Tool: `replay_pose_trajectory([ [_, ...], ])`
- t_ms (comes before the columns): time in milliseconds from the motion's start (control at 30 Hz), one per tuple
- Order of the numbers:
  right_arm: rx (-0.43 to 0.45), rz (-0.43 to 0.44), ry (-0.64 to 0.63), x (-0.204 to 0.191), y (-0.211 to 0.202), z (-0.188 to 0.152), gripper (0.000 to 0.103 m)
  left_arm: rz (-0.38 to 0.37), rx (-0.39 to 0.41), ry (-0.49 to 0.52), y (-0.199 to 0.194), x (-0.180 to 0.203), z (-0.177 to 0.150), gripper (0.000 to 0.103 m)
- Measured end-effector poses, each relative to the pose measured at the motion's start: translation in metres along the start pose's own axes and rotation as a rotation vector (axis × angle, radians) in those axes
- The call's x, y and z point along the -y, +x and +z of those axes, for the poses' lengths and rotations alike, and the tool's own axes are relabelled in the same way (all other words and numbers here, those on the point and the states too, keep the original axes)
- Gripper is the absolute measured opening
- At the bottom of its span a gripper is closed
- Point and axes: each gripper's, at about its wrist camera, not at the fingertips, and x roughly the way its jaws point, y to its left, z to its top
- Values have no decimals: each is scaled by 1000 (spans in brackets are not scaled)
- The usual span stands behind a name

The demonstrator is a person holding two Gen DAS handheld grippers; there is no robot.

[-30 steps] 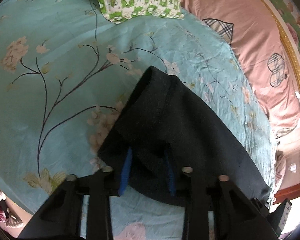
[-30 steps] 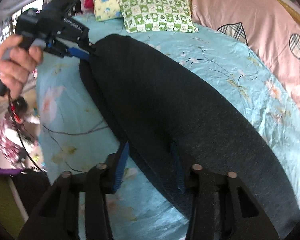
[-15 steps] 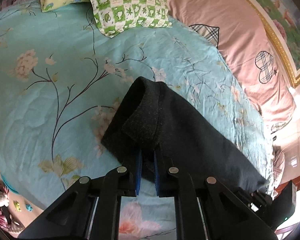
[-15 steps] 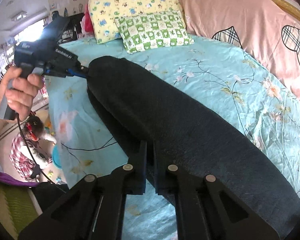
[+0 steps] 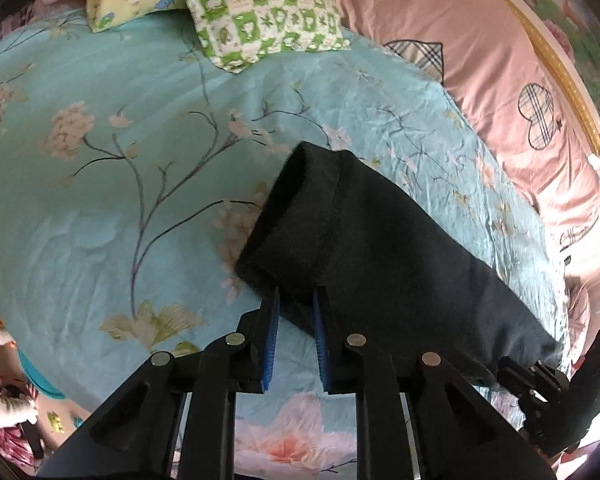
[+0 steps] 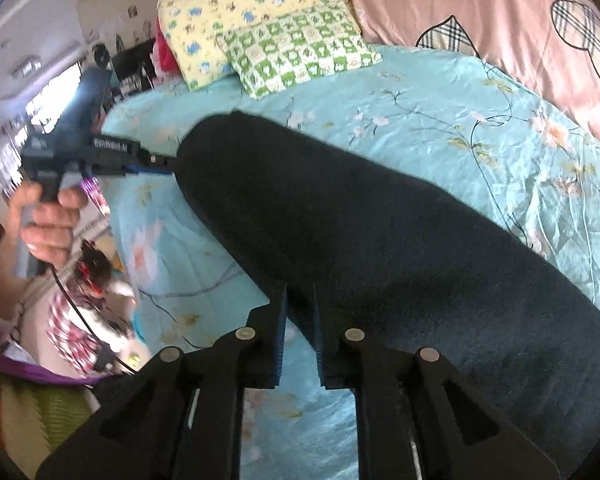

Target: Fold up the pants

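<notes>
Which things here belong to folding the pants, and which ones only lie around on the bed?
Belong to the job:
- black pants
- left gripper, shut on the pants
- right gripper, shut on the pants

Only lying about:
- green checked pillow
- yellow pillow
- pink quilt
- blue floral sheet

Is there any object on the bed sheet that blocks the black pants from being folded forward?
Nothing visible does. The sheet ahead of the black pants is bare up to the green checked pillow, which lies further off. Both grippers are shut on the fabric.
</notes>
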Motion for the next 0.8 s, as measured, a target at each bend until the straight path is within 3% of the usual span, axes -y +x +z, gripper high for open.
replay_pose_trajectory([
  [167, 59, 71, 76, 12, -15, 18, 19, 1, -16, -38, 0, -11, 1, 18],
  [200, 72, 84, 92, 15, -17, 22, 24, 8, -19, -43, 1, -12, 2, 22],
  [233, 83, 87, 104, 17, -18, 25, 40, 16, -23, -53, 1, -13, 3, 29],
  [267, 99, 74, 119, 22, -18, 30, 48, 17, -23, -66, 1, -15, 4, 32],
  [400, 120, 57, 208, 52, -11, 51, 48, 10, -15, -107, 0, -19, 10, 60],
  [500, 69, 37, 281, 86, 9, 70, 48, 5, -26, -136, 5, -20, 15, 66],
  [667, -90, 63, 349, 132, 63, 98, 48, 22, -62, -158, 26, -18, 23, 67],
  [800, -245, 77, 300, 139, 101, 103, 48, 5, -84, -148, 41, -13, 21, 58],
])
